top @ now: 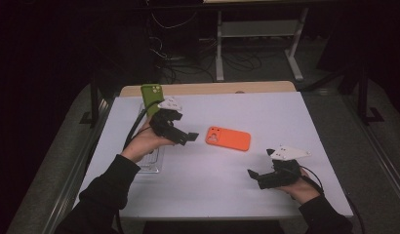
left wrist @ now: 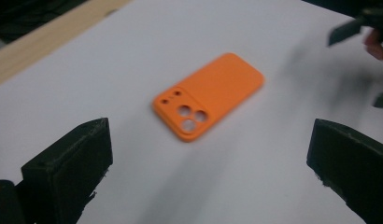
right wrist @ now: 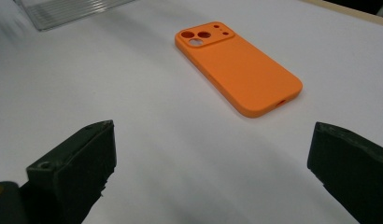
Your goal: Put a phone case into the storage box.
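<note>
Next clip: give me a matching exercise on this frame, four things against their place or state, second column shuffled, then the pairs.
Things
1. orange phone case
2. green phone case
3. left gripper
4. clear ridged tray

Place or state
A. standing upright near the table's far edge
B. open, just left of the orange case
C. lying flat mid-table, camera holes up
D. flat on the table by the person's left hand

Pairs: 1-C, 2-A, 3-B, 4-D

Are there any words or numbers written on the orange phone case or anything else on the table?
No text: none can be read.
The flat orange rubbery phone case shows plain colour and round camera holes.
The upright green phone case bears no lettering that can be made out.
The clear ribbed plastic tray is unmarked.
</note>
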Demonstrator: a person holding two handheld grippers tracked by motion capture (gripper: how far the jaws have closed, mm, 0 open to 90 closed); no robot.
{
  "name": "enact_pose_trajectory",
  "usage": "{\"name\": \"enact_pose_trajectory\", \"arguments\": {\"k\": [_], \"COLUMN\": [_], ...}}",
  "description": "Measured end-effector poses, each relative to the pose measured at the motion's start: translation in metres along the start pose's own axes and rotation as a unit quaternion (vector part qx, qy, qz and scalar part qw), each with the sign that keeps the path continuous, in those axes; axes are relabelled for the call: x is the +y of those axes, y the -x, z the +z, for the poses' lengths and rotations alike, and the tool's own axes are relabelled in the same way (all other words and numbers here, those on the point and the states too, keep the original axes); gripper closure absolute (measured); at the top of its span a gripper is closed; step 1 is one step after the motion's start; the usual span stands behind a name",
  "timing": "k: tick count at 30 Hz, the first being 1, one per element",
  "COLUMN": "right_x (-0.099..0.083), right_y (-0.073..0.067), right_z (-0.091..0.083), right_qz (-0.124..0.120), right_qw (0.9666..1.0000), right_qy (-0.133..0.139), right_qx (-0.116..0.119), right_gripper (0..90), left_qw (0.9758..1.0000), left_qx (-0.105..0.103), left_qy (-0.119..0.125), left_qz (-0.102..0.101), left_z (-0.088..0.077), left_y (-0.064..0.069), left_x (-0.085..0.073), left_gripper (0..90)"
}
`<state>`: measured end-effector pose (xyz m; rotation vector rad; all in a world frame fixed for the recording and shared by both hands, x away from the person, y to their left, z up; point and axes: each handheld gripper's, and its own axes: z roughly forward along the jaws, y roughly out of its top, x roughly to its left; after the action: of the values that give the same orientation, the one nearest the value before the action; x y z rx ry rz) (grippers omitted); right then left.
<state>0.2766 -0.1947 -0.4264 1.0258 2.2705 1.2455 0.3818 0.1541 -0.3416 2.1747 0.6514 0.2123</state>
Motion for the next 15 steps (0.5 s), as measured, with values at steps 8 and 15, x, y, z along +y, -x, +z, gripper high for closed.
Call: {"name": "enact_pose_trajectory", "arguments": {"k": [8,15], "right_x": [-0.001,0.000], "right_y": [-0.002,-0.006], "right_z": [-0.001,-0.001], "right_qz": [-0.007,-0.016], "right_qw": [1.0000,0.9997], "right_qy": [-0.002,-0.004], "right_qx": [0.006,0.019], "right_gripper": [0.4,0.4], "left_qw": [0.9991,0.9983], "left_qx": [-0.035,-0.049], "left_qy": [0.011,0.017], "left_qz": [0.021,0.024], "left_z": [0.010,0.015], "left_y": [0.032,0.054], "left_x": [-0.006,-0.028], "left_gripper": [0.0,0.0]}}
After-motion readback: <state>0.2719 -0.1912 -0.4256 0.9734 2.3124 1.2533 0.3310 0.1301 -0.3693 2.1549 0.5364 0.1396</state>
